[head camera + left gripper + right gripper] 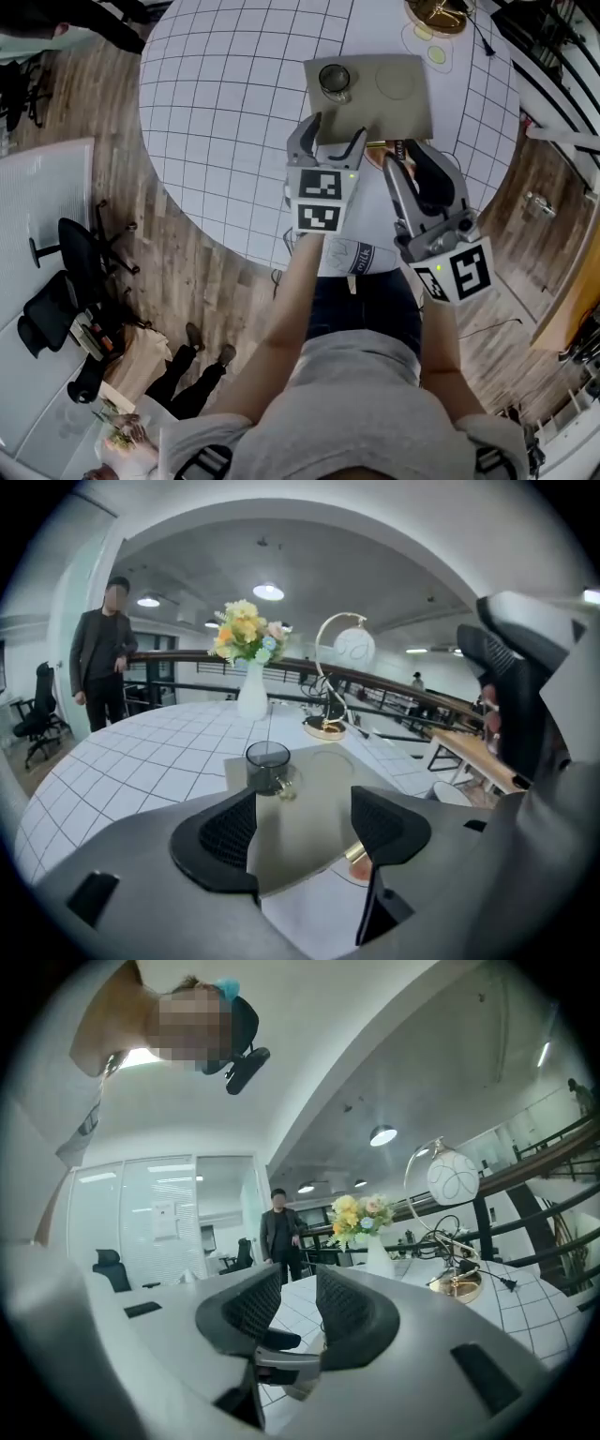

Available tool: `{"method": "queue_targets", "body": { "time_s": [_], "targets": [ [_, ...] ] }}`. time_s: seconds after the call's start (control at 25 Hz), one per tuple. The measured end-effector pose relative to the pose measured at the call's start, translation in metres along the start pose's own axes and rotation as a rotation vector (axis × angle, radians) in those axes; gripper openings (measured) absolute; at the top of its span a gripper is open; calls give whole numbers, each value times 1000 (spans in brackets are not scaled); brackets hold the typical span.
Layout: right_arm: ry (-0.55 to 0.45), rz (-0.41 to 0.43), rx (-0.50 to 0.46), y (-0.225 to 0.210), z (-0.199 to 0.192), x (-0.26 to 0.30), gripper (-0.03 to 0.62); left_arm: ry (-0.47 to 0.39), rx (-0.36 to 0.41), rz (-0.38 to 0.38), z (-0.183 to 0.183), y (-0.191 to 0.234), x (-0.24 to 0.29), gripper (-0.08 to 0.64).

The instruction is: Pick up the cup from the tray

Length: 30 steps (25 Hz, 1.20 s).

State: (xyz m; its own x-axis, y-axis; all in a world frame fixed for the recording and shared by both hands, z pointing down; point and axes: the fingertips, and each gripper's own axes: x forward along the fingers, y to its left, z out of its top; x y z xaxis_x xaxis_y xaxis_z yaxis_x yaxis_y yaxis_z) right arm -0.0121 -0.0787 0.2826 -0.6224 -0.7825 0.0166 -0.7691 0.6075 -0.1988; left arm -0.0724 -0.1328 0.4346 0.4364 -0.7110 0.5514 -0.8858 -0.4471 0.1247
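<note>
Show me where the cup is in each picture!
Head view: the cup is near the top middle, at the left end of the tray.
Left gripper view: the cup is in the middle of the picture, on the tray.
Right gripper view: the cup is not in it.
Shared landmark: the lamp with the gold foot shows in all three.

The near edge of the tray (394, 103) was covered in the head view by the fingers (302, 141) of the left gripper (336, 131). The lamp base (436, 14) and the far side of the bench (225, 94) were cut off by the top edge. A small gold object (355, 853) was half hidden behind one finger and could not be identified. The lower part of the vase (378, 1254) was hidden behind the right gripper (298, 1279).
</note>
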Motion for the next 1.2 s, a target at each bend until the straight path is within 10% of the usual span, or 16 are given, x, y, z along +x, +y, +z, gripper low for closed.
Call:
{"method": "queue_targets", "body": {
  "time_s": [0.36,1.2],
  "targets": [
    [10,-18,7,-3,0,16,103,102,-85,101,-5,23,40,302],
    [22,-48,63,-19,-16,24,103,214,8,140,-15,50,48,133]
  ]
}}
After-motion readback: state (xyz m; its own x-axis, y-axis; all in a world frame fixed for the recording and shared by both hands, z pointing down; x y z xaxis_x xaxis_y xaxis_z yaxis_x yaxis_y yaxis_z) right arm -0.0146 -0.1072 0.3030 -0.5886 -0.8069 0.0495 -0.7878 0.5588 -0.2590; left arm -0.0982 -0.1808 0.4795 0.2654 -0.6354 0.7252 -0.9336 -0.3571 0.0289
